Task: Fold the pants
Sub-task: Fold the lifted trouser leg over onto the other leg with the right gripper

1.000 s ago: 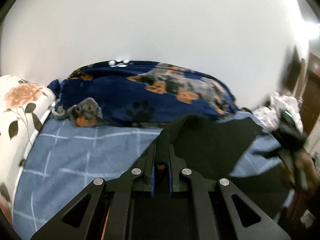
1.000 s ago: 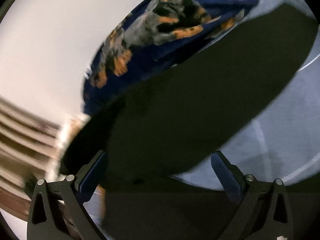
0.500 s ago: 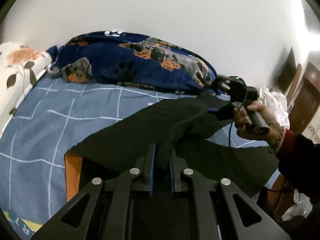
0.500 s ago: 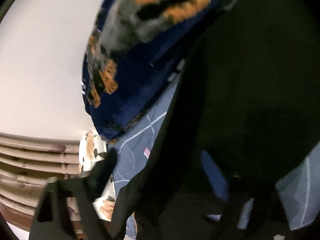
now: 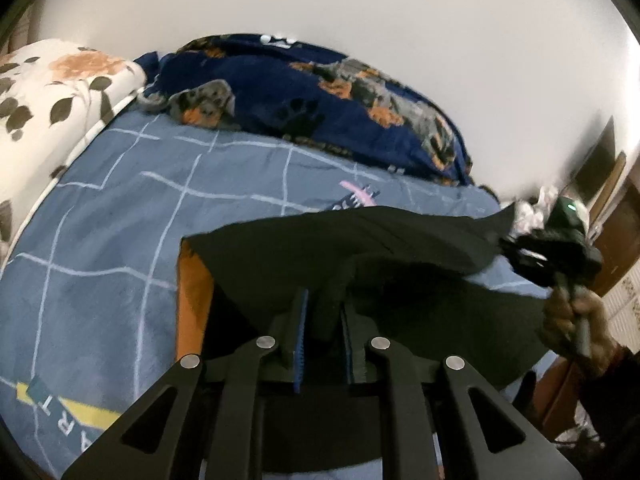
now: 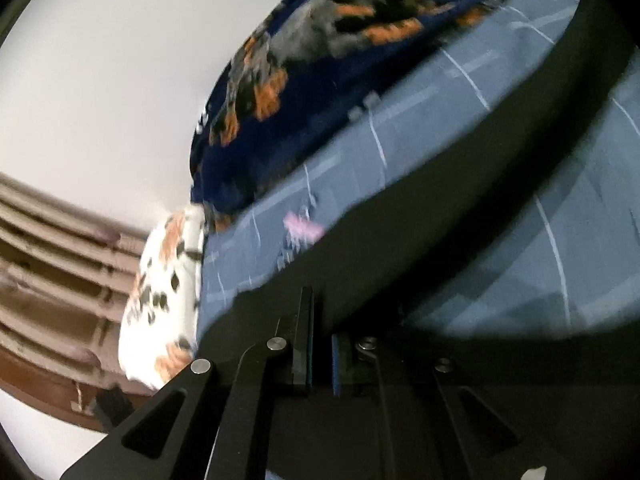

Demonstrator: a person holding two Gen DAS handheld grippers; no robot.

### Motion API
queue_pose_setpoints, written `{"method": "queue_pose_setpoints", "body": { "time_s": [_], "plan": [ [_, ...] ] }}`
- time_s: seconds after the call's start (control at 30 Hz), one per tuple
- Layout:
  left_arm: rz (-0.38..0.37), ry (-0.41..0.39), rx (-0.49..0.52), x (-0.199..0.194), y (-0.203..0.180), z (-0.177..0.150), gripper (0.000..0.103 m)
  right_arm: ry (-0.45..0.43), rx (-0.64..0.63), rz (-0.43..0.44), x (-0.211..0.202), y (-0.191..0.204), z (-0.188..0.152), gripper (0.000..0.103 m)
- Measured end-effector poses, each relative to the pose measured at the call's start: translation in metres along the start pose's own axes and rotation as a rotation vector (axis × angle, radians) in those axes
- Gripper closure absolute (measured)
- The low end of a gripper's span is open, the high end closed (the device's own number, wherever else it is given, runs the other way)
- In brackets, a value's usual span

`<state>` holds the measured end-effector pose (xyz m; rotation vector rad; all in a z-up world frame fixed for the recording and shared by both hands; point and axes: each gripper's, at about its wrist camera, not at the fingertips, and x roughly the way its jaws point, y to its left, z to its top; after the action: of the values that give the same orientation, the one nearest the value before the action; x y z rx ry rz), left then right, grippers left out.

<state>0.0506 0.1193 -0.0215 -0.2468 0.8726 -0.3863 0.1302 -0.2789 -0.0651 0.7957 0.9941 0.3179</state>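
Observation:
Black pants [image 5: 360, 248] hang stretched over the blue checked bed sheet [image 5: 120, 240]. My left gripper [image 5: 324, 304] has a bunched fold of them between its blue pads, and its jaws are opening slightly. At the right, a hand [image 5: 572, 316] holds my right gripper [image 5: 506, 240] at a corner of the pants. In the right wrist view the right gripper [image 6: 322, 320] is closing, its pads nearly together with black cloth between them. The pants [image 6: 500, 168] run as a taut dark band up to the right.
A navy blanket with dog prints [image 5: 320, 112] lies heaped along the wall. A floral pillow [image 5: 48, 92] is at the left. Orange cloth [image 5: 192, 300] shows under the pants' left edge. White clothes [image 5: 532, 208] and dark wooden furniture stand at the right.
The right gripper went from wide open to closed on the pants and pulled away to the right. The left gripper sank toward the bed, and the pants now hang stretched between the two.

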Motion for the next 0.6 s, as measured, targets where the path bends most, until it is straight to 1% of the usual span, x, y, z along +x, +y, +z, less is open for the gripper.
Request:
{"method": "queue_pose_setpoints", "body": {
  "time_s": [0.1, 0.23, 0.4, 0.5, 0.6],
  "plan": [
    [0.029, 0.042, 0.018, 0.000, 0.001, -0.012, 0.087, 0.022, 0.057, -0.001, -0.010, -0.016, -0.044, 0.096],
    [0.083, 0.091, 0.048, 0.003, 0.001, -0.028, 0.086, 0.069, 0.098, -0.018, -0.008, -0.029, -0.080, 0.096],
    [0.127, 0.118, 0.067, 0.005, 0.006, -0.043, 0.083, 0.126, 0.147, -0.036, 0.001, -0.046, -0.112, 0.096],
    [0.155, 0.124, 0.073, 0.005, 0.010, -0.049, 0.081, 0.135, 0.161, -0.041, 0.004, -0.050, -0.120, 0.096],
    [0.163, 0.125, 0.059, 0.003, 0.016, -0.050, 0.079, 0.140, 0.152, -0.040, 0.004, -0.048, -0.126, 0.096]
  ]
}}
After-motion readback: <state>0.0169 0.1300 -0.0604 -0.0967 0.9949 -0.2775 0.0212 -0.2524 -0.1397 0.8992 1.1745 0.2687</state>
